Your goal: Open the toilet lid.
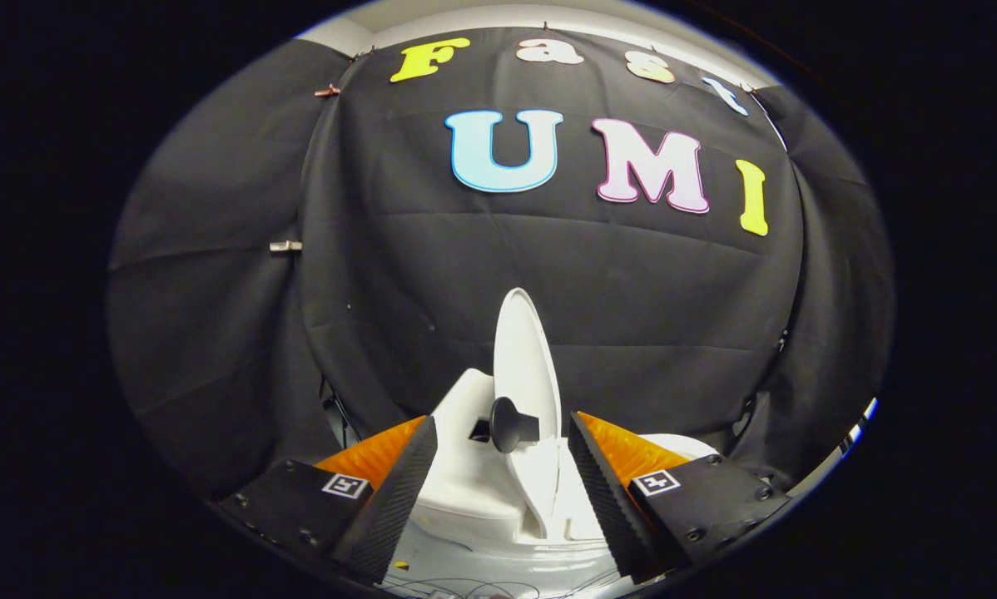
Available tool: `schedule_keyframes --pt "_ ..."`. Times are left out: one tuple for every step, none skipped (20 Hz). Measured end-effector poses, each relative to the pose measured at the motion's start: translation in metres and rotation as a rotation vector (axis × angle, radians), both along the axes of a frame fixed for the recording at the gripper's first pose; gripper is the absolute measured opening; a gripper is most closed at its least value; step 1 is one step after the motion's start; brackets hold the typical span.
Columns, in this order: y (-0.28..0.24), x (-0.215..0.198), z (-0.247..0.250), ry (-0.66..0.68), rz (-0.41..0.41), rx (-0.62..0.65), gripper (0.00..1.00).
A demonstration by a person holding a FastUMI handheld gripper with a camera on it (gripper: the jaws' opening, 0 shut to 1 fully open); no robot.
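A small white toilet (465, 482) stands just ahead of my fingers, against the black cloth wall. Its white oval lid (525, 358) stands raised, nearly upright and seen edge-on, rising above the tank (465, 399). A black round knob (507, 424) sticks out from the lid's left face, level with my fingertips. My gripper (503, 466) is open, its orange and black fingers (399, 491) spread on either side of the lid and knob. Neither finger touches the lid or the knob.
The glossy white toilet bowl rim (673, 445) shows behind the right finger. Thin wires (465, 586) lie on the white surface below the toilet. A metal clip (285, 246) holds the cloth at the left.
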State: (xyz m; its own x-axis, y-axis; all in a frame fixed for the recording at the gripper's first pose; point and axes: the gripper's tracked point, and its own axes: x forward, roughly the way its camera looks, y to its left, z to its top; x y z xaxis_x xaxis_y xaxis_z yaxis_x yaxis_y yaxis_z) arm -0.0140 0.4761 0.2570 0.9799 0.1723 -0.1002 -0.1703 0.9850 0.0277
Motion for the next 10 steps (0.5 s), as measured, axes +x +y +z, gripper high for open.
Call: schedule_keyframes --pt "-0.005 -0.002 0.007 -0.016 0.01 0.011 0.99" --pt "-0.012 -0.004 0.013 -0.026 0.017 0.016 0.99" --pt "-0.018 -0.007 0.019 -0.041 0.029 0.027 0.99" --pt "-0.028 -0.008 0.025 -0.058 0.032 0.03 0.99" --pt "-0.039 -0.008 0.029 -0.066 0.033 0.035 0.99" --pt "-0.051 -0.008 0.031 -0.069 0.032 0.04 0.99" --pt "-0.065 -0.007 0.033 -0.071 0.03 0.047 0.99" --pt "-0.079 -0.006 0.034 -0.078 0.029 0.058 0.99" --pt "-0.093 -0.005 0.033 -0.083 0.03 0.064 0.99" --pt "-0.111 -0.003 0.028 -0.086 0.022 0.061 0.99"
